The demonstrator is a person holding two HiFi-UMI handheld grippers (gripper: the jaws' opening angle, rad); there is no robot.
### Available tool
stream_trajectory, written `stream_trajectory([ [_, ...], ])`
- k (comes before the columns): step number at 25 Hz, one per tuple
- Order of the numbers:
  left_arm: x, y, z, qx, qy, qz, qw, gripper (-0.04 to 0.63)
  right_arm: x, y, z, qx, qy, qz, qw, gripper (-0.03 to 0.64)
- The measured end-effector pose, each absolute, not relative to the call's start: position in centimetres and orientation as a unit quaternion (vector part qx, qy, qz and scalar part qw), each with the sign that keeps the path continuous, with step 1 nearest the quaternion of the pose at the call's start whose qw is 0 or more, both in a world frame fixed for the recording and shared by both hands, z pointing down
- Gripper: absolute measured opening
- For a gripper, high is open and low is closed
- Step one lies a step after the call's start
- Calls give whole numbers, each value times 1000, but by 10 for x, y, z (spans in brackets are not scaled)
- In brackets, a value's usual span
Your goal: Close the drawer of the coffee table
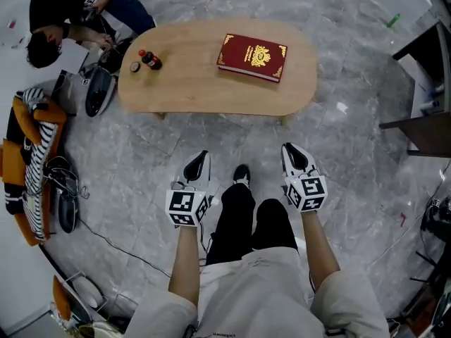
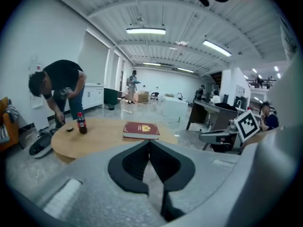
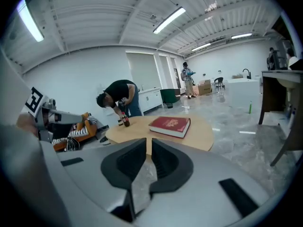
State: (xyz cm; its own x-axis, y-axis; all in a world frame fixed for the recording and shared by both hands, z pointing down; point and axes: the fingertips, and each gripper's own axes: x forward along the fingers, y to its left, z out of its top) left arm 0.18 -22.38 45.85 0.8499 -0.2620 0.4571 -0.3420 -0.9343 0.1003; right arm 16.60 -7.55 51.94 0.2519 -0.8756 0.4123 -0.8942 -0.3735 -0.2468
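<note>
The table point(image 1: 204, 83) lay ahead of you, its long side across, well apart from both hands alike. Its drawer showed in no view. A person point(image 1: 63, 13) crouched at its left end, and a book point(image 1: 252, 57) and a bottle point(image 1: 150, 60) sat on top. Your left fingers point(image 2: 132, 164) were pressed together and your right fingers point(image 3: 125, 162) a sliver apart, both empty.

Bright, open workshop hall
Grey marbled stone floor point(image 1: 366, 153), white ribbed ceiling point(image 2: 156, 8) with long strip lights point(image 2: 146, 30), a dark desk point(image 2: 208, 106) beyond.

Oval wooden coffee table point(image 1: 211, 94) with red book point(image 1: 252, 57), small bottle point(image 1: 150, 60), cap point(image 1: 134, 67)
</note>
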Motion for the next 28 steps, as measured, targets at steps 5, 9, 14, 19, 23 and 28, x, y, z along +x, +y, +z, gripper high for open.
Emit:
stream_trajectory([
  [5,-50,-190,343,948,-193,231,105,9,124,-59,405,776,-576,256,7,29],
  [9,-71,-145,276,951,-192,214,111,9,82,-37,346,761,-596,256,22,21],
  [14,-88,-102,233,953,-204,173,139,9,31,1,307,747,-615,249,39,15],
  [19,-91,-56,231,965,-151,184,105,9,5,37,301,745,-610,267,39,15],
  [23,-105,-36,244,964,-134,204,103,9,-14,47,298,764,-577,285,38,15],
  [28,-102,-14,252,964,-124,205,114,9,-44,59,295,763,-574,297,25,15],
])
